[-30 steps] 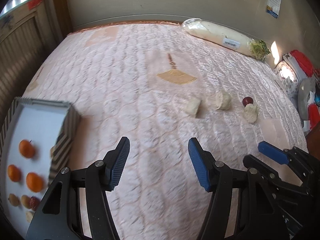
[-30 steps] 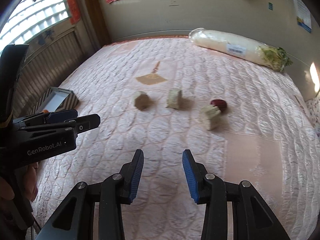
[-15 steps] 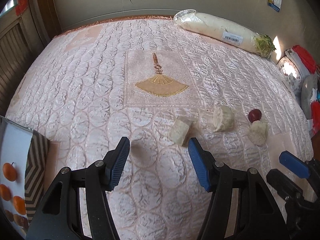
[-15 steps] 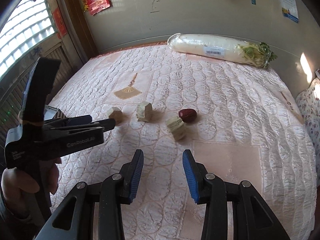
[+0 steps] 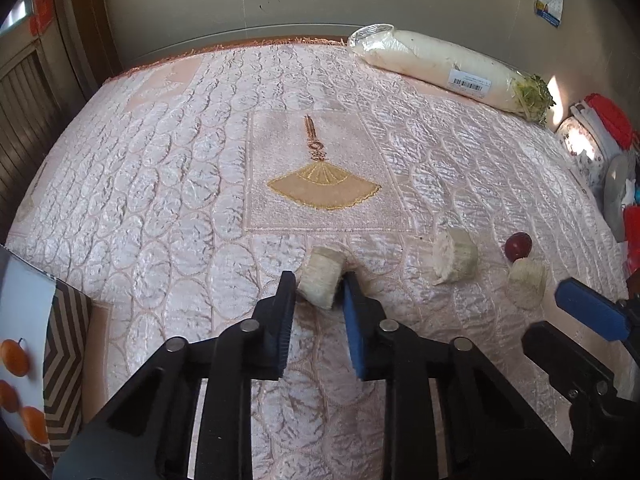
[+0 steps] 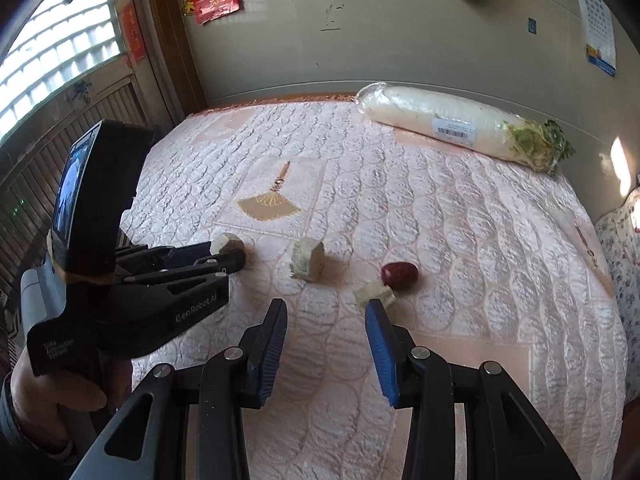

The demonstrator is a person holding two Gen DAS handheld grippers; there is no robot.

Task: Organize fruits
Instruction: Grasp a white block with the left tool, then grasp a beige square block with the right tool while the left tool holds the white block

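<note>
Three pale cut chunks and a dark red date lie on the pink quilted cloth. My left gripper [image 5: 320, 286] is shut on the leftmost chunk [image 5: 322, 280], which rests on the cloth; it also shows in the right wrist view [image 6: 227, 243]. The middle chunk [image 5: 454, 256] [image 6: 306, 260] lies free. The right chunk [image 5: 526, 280] [image 6: 374, 293] sits beside the red date [image 5: 518, 245] [image 6: 399, 275]. My right gripper [image 6: 326, 318] is open and empty, its right fingertip just short of the right chunk.
A box [image 5: 66, 356] with a white inside holding small oranges [image 5: 14, 358] stands at the left edge. A wrapped white radish [image 5: 452, 68] [image 6: 460, 124] lies along the far wall. Bags and clutter [image 5: 608, 148] crowd the right edge.
My left gripper moved forward and closed on the leftmost chunk. My right gripper moved closer to the right chunk and stayed open.
</note>
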